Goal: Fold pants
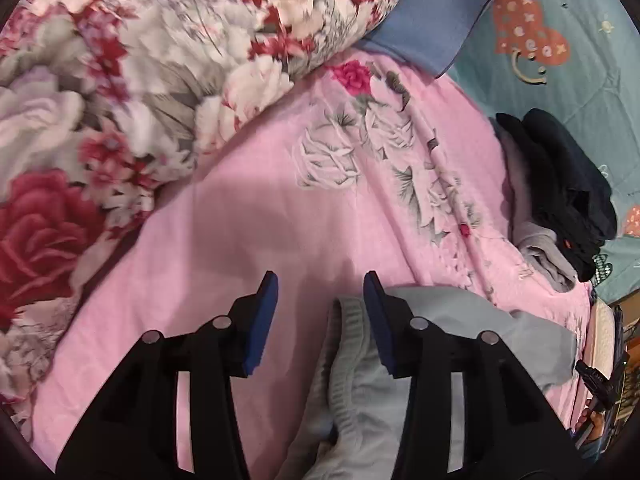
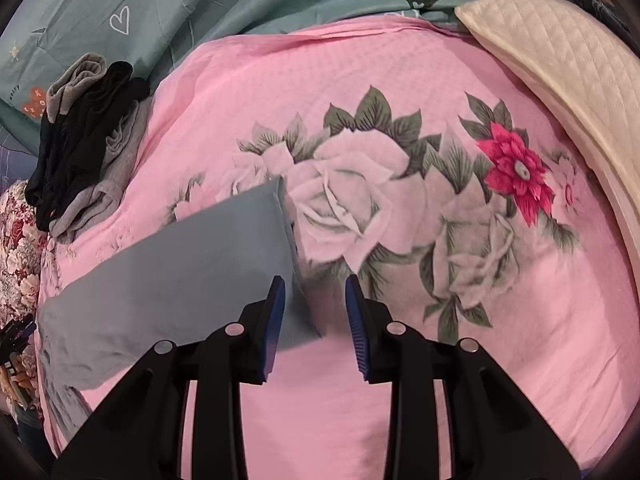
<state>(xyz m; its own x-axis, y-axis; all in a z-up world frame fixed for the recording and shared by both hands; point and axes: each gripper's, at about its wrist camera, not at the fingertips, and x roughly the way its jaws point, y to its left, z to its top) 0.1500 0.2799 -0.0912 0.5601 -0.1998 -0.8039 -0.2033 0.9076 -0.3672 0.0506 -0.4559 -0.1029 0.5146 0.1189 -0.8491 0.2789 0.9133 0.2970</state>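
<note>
Pink floral bedspread (image 2: pixel 400 380) carries the grey-blue pants (image 2: pixel 172 272), lying as a flat panel, seemingly partly folded, more folds likely left; left gripper (image 1: pixel 320 308) and right gripper (image 2: pixel 316 304) both spread, empty, at its waistband and hem.

pants (image 2: pixel 168 264): smooth matt grey-blue cloth, ribbed knit waistband (image 1: pixel 348 344). pink bedspread (image 2: pixel 400 400): finely textured cloth (waffle-like weave). cream pad (image 2: pixel 560 64): quilted. gripper fingers (image 2: pixel 276 312): matt black plastic, ridged blue pads.

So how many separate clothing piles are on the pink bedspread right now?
2: light grey-blue pants under both open grippers, and a heap of black and grey garments at the bedspread's far edge. More may lie out of view.
</note>
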